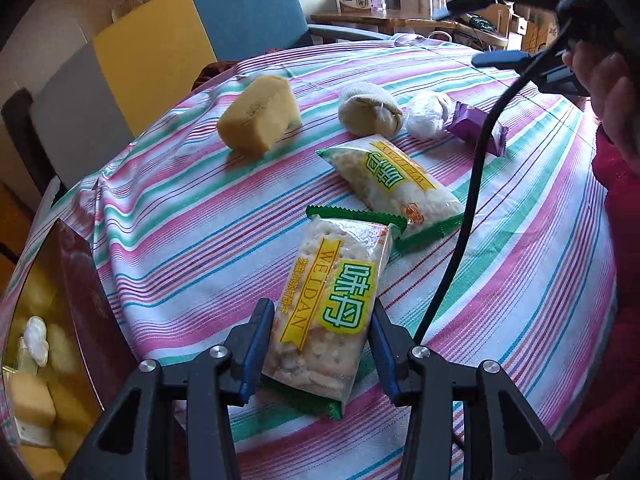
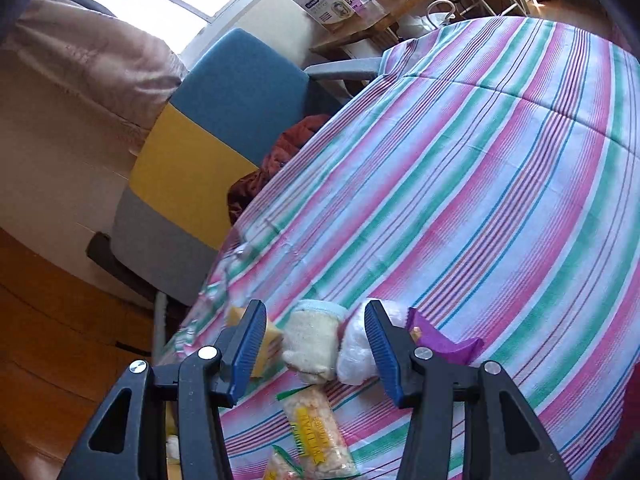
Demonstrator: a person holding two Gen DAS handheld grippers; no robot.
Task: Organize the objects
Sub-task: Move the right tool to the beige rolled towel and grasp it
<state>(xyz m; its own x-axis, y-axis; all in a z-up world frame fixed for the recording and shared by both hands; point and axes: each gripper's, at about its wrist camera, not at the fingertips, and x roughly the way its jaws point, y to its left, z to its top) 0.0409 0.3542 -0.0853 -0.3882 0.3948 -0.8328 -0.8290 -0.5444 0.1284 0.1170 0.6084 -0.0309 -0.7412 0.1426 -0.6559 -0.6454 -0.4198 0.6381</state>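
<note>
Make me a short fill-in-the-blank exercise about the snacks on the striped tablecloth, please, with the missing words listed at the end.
1. The left gripper has a cracker packet between its ____ pads.
2. The second cracker packet has ____ sealed ends.
3. The wrapper beside the white bundle is ____.
4. The sponge-like block is ____.

Missing words: blue; green; purple; yellow

Bare striped tablecloth far side, snacks crowding near side

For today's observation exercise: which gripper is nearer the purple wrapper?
Right. The right gripper hovers just before the purple wrapper; the left gripper straddles a cracker packet, farther away.
</note>
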